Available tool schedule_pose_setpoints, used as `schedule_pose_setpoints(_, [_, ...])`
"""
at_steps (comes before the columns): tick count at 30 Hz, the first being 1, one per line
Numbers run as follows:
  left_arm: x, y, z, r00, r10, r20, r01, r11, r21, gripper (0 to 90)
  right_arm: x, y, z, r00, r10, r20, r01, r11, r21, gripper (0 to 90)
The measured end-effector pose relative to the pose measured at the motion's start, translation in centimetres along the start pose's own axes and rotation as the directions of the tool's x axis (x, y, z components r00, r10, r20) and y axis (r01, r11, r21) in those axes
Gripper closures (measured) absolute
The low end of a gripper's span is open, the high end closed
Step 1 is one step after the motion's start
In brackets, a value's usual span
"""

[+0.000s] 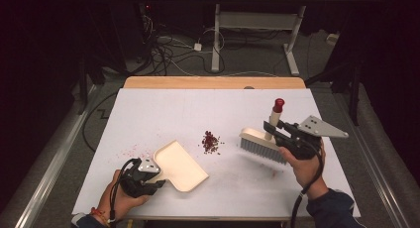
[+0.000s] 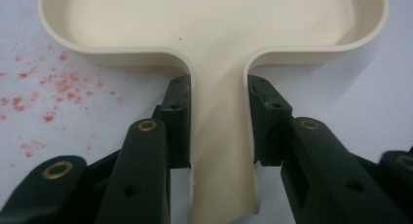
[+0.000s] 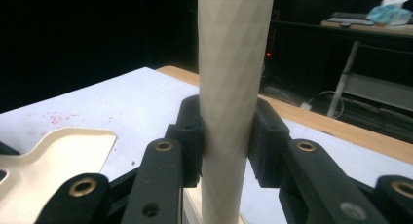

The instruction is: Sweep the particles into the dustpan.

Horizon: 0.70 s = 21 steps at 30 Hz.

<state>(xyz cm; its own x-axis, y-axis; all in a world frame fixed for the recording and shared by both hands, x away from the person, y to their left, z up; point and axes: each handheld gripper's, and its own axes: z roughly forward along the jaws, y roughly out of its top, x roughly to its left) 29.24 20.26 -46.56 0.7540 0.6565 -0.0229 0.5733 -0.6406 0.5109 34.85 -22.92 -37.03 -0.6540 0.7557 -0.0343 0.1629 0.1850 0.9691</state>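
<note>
White sheet covers the tabletop [image 1: 163,106]; bare wood strip [image 1: 213,82] at far edge. Grey floor [image 1: 247,59] behind, tangled cables [image 1: 163,47], white-legged desk frame [image 1: 257,20]. Room dark, black on both sides. Metal rails [image 1: 54,158] flank the tabletop.

Dustpan [image 1: 179,165] lies front left on the surface [image 1: 163,109], brush [image 1: 262,142] to the right, crumbs [image 1: 211,142] between them, a little behind the dustpan, well apart from both.
</note>
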Motion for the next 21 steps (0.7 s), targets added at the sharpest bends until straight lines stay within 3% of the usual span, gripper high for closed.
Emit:
schedule_pose_setpoints(2, [0.0, 0.0, 0.1, 1.0, 0.002, 0.0, -0.002, 1.0, -0.001, 64.1, 0.2, 0.7, 2.2, 0.9996, -0.028, 0.009, 0.028, 1.0, 0.006, 70.7])
schedule_pose_setpoints(4, [0.0, 0.0, 0.2, 1.0, -0.003, 0.003, 0.003, 1.0, 0.0, 64.1, 0.3, 0.9, 2.9, 0.9993, -0.031, 0.018, 0.031, 0.999, 0.016, 70.7])
schedule_pose_setpoints(7, [0.0, 0.0, 0.4, 0.9999, -0.011, 0.006, 0.011, 0.9999, 0.0, 64.1, 0.5, 1.9, 6.0, 0.9967, -0.05, 0.064, 0.048, 0.998, 0.029, 70.7])
schedule_pose_setpoints(13, [-0.3, 0.1, 0.5, 0.9999, -0.013, -0.004, 0.013, 0.9999, 0.007, 64.2, 1.1, 2.1, 10.4, 0.9912, -0.108, 0.076, 0.107, 0.994, 0.019, 70.7])
schedule_pose_setpoints(20, [-0.3, 0.3, 0.8, 0.9999, -0.012, -0.003, 0.012, 0.9999, 0.011, 64.2, 1.3, 1.3, 13.1, 0.9934, -0.086, 0.076, 0.084, 0.996, 0.025, 70.7])
schedule_pose_setpoints(21, [-0.2, 0.3, 0.9, 0.9999, -0.014, -0.001, 0.014, 0.9998, 0.012, 64.2, 1.2, 0.9, 13.6, 0.9928, -0.059, 0.104, 0.057, 0.998, 0.019, 70.7])
